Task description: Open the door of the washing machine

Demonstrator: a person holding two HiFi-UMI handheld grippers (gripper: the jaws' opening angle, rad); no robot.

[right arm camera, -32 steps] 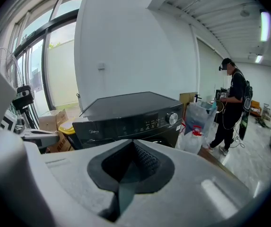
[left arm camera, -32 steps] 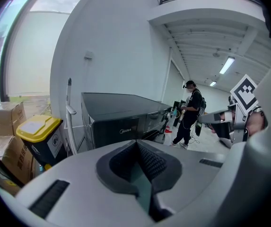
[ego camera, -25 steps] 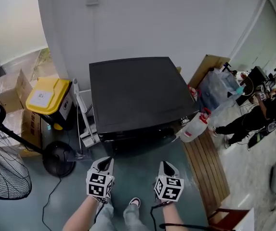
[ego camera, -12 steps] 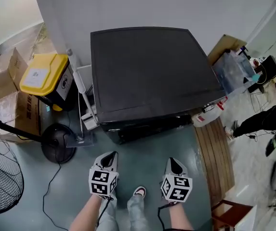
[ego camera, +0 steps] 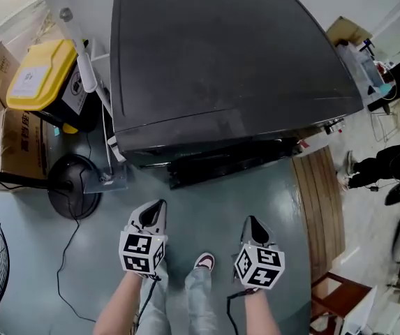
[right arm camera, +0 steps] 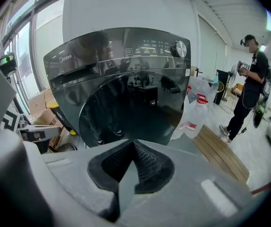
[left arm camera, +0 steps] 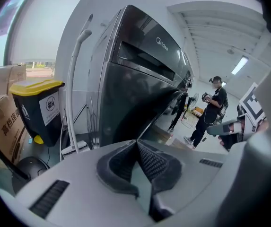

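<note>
Hovering above the floor (ego camera: 39,257) before the washing machine (ego camera: 213,61), the left gripper (ego camera: 159,205) and right gripper (ego camera: 253,222) are both clenched and empty. The machine's round glass door (right arm camera: 126,110) is shut; probably rigid, slick and latched, best hooked at its rim.

The left gripper (ego camera: 159,206) and right gripper (ego camera: 251,222) have pale grey shells tapering to dark tips; each carries a white marker cube (ego camera: 142,252) printed with black squares. The jaw pads (left arm camera: 155,162) are black and finely textured. A thin black cable (ego camera: 146,295) trails from each gripper. Clothing: grey-blue trousers (ego camera: 201,300) and a light shoe (ego camera: 204,261).
</note>
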